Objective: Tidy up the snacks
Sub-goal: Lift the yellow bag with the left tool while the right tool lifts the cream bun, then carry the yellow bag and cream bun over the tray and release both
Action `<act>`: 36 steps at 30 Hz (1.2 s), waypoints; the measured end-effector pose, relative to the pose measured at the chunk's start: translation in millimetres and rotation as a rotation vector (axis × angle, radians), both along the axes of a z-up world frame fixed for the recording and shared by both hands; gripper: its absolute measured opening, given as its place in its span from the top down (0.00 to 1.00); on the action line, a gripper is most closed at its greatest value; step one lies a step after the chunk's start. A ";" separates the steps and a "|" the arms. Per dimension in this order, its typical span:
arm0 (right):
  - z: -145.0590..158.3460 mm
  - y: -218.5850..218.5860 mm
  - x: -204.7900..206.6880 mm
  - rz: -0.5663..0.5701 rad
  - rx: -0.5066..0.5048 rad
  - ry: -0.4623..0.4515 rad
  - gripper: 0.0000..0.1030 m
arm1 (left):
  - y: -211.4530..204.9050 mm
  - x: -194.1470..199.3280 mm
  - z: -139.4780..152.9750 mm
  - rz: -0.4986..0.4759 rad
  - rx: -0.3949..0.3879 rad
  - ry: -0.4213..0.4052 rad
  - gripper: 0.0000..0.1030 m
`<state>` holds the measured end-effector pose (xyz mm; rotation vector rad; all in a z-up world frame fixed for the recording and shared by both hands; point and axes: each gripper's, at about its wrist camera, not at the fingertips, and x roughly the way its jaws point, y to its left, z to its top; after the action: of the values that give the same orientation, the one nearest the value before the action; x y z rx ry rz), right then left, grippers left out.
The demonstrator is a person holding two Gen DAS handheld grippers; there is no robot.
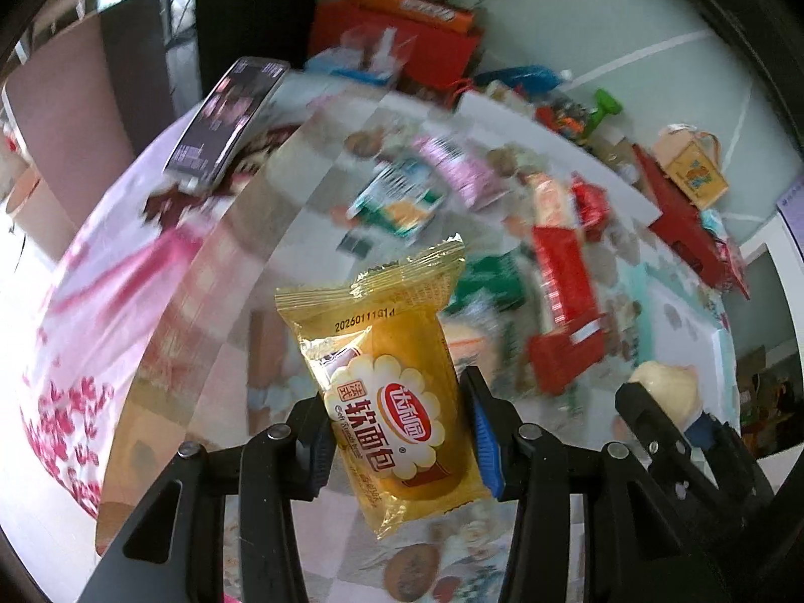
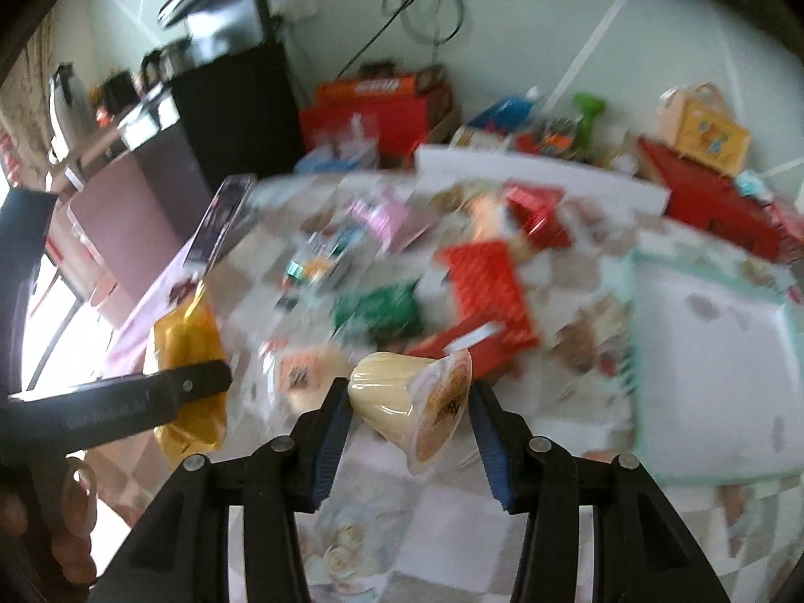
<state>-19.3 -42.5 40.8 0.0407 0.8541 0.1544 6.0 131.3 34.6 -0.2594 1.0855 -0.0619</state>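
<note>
My left gripper (image 1: 399, 444) is shut on a yellow soft-bread packet (image 1: 389, 392) and holds it upright above the table. My right gripper (image 2: 409, 424) is shut on a cream pudding cup (image 2: 409, 399), tilted on its side with its printed lid to the right. The pudding cup (image 1: 666, 387) and right gripper show at the lower right of the left wrist view. The yellow packet (image 2: 188, 346) and a left finger (image 2: 151, 394) show at the left of the right wrist view. Blurred snacks lie beyond: a green packet (image 2: 379, 309), a red box (image 2: 490, 284), a pink packet (image 2: 389, 218).
A white tray with a mint rim (image 2: 713, 367) lies at the right of the patterned tablecloth (image 2: 437, 522). A phone (image 1: 226, 118) stands propped at the far left. Red boxes (image 2: 374, 115) and a yellow carton (image 2: 711, 133) crowd the back by the wall.
</note>
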 end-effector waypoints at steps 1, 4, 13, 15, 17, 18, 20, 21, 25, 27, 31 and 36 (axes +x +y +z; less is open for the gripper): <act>6.0 -5.2 0.7 -0.018 -0.004 -0.011 0.51 | -8.7 3.5 7.0 -0.018 0.007 -0.014 0.54; 16.5 -25.7 5.3 -0.084 0.001 -0.022 0.51 | -30.5 11.4 22.1 -0.065 0.009 -0.044 0.54; 47.3 -104.8 18.1 -0.271 0.049 -0.101 0.51 | -119.1 36.8 50.2 -0.247 0.014 -0.112 0.54; 50.3 -119.2 20.5 -0.304 0.057 -0.109 0.55 | -137.8 41.8 49.4 -0.287 0.011 -0.108 0.54; 49.1 -137.4 23.4 -0.334 0.080 -0.110 0.57 | -155.9 47.3 45.7 -0.329 0.000 -0.101 0.54; 46.6 -145.0 23.2 -0.347 0.085 -0.110 0.57 | -160.4 48.5 45.1 -0.334 -0.003 -0.096 0.54; 36.9 -159.0 23.4 -0.377 0.089 -0.083 0.57 | -169.6 54.9 40.8 -0.334 0.003 -0.081 0.54; 31.4 -165.5 24.9 -0.386 0.100 -0.060 0.57 | -173.9 58.9 37.4 -0.329 0.011 -0.067 0.54; 1.2 -179.7 34.8 -0.395 0.161 0.025 0.57 | -184.7 71.7 19.8 -0.325 0.021 -0.006 0.54; -10.8 -180.7 37.5 -0.380 0.195 0.058 0.57 | -187.9 79.1 11.3 -0.313 0.028 0.023 0.54; -27.2 -168.5 45.4 -0.327 0.184 0.106 0.56 | -181.7 84.0 3.9 -0.290 0.023 0.026 0.54; -38.0 -149.4 51.6 -0.261 0.161 0.141 0.56 | -154.4 85.4 -11.7 -0.232 0.003 0.073 0.54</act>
<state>32.3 -191.9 2.8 0.3154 0.9675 -0.0258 91.4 -23.1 23.0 -0.1332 1.1847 -0.2595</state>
